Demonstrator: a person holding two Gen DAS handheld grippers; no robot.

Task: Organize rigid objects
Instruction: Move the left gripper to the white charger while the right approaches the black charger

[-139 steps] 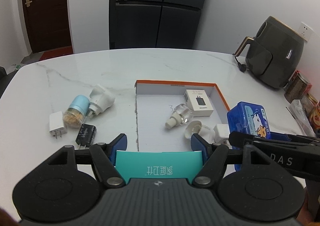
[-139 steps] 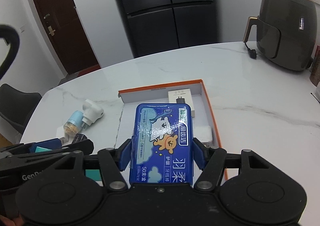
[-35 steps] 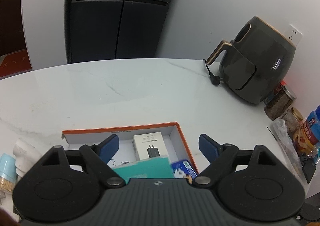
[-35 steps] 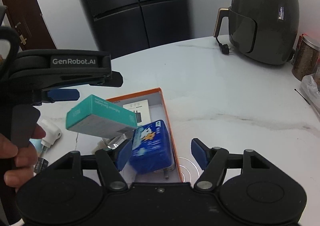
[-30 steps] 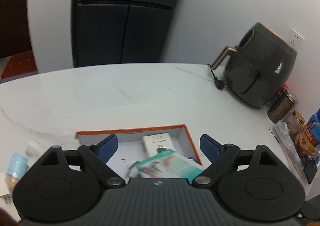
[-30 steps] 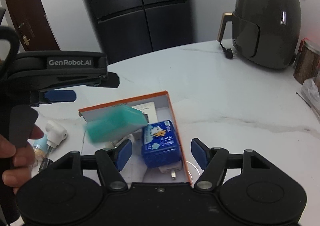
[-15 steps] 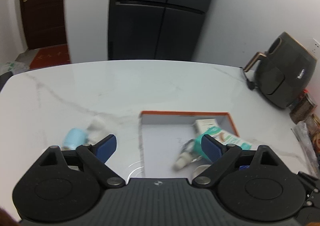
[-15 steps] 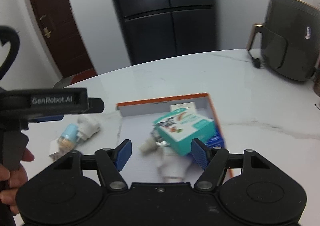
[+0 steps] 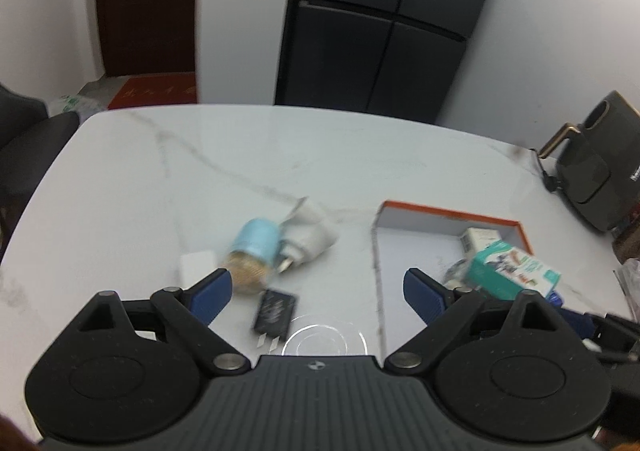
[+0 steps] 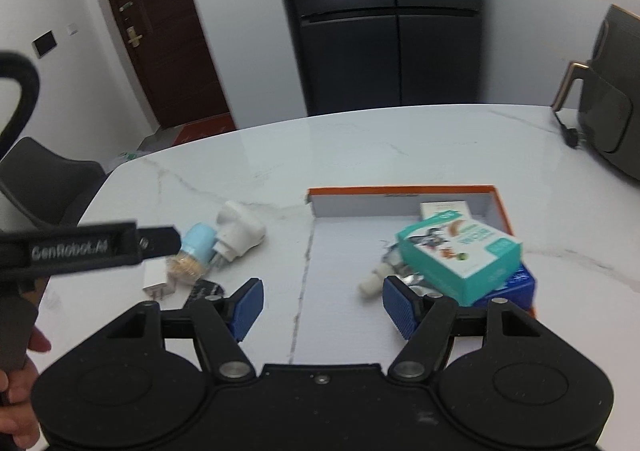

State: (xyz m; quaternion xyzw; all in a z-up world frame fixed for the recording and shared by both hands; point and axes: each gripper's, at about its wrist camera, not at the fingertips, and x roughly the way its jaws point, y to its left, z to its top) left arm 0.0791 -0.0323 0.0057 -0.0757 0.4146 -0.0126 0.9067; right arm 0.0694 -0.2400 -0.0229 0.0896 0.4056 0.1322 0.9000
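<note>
The orange-rimmed tray (image 10: 400,189) holds a teal box (image 10: 460,251) lying on a blue box (image 10: 516,285), a white charger box (image 10: 444,208) and a small clear bottle (image 10: 380,275). The tray (image 9: 448,211) and the teal box (image 9: 514,265) also show in the left wrist view. Left of the tray lie a light-blue toothpick jar (image 9: 254,247), a white plug adapter (image 9: 312,237), a white charger (image 9: 196,265) and a black charger (image 9: 276,309). My left gripper (image 9: 318,291) is open and empty above the black charger. My right gripper (image 10: 322,307) is open and empty at the tray's front left.
A dark air fryer (image 9: 592,179) stands at the table's back right. A black fridge (image 10: 384,19) and a brown door (image 10: 160,31) are behind the table. A dark chair (image 10: 44,187) sits at the left edge.
Both grippers let go of their boxes, which now lie in the tray, teal on blue. Both have since swung left, the left one over the loose items.
</note>
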